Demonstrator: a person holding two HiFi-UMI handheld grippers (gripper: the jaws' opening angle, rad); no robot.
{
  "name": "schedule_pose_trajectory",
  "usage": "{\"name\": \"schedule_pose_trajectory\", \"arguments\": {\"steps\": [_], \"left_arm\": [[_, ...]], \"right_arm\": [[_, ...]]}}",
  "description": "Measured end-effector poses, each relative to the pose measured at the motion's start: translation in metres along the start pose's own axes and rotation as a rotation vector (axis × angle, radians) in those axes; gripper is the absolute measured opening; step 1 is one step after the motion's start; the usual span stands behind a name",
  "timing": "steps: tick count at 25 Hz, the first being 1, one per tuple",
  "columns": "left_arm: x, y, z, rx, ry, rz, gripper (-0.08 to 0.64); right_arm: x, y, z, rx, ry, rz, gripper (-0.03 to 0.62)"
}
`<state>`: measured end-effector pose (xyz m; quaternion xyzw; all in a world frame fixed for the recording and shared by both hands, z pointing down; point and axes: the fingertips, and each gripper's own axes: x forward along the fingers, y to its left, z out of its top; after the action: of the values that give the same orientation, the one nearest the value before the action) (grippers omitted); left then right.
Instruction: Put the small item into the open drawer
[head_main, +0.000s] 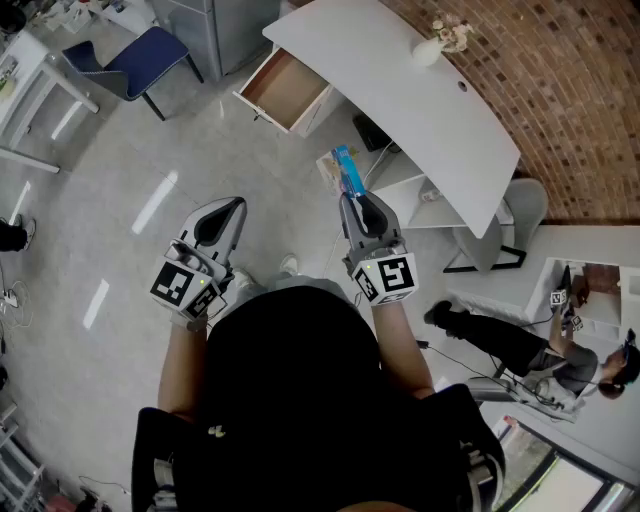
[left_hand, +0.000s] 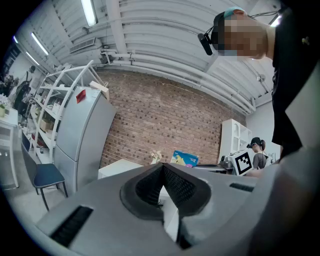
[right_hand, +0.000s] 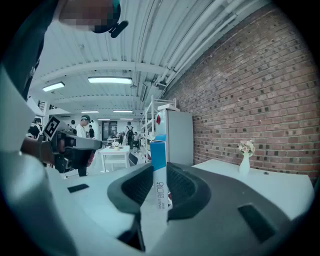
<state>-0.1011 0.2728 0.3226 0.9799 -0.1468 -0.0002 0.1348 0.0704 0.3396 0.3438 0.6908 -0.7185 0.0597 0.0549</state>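
Note:
In the head view my right gripper (head_main: 350, 197) is shut on a small blue and white box (head_main: 346, 170) that sticks out forward between its jaws. In the right gripper view the box (right_hand: 158, 150) stands upright, pinched by the dark pads of the right gripper (right_hand: 159, 172). The open wooden drawer (head_main: 285, 90) juts out from under the white desk (head_main: 400, 100), ahead and to the left of the box. My left gripper (head_main: 236, 204) is held beside it, jaws together and empty. In the left gripper view its tips (left_hand: 162, 167) meet and the box (left_hand: 184, 158) shows beyond.
A white vase with flowers (head_main: 440, 42) stands on the desk by the brick wall (head_main: 560, 90). A blue chair (head_main: 140, 58) and a grey cabinet (head_main: 215, 25) stand at the far left. Another person (head_main: 520, 345) is at the right beside white shelving (head_main: 590, 290).

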Motion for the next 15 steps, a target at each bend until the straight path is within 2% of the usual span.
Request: {"name": "schedule_pose_trajectory", "arguments": {"steps": [15], "left_arm": [[0.049, -0.003, -0.002, 0.05, 0.013, 0.103, 0.002]], "right_arm": [[0.0, -0.055, -0.004, 0.033, -0.027, 0.037, 0.091]]}}
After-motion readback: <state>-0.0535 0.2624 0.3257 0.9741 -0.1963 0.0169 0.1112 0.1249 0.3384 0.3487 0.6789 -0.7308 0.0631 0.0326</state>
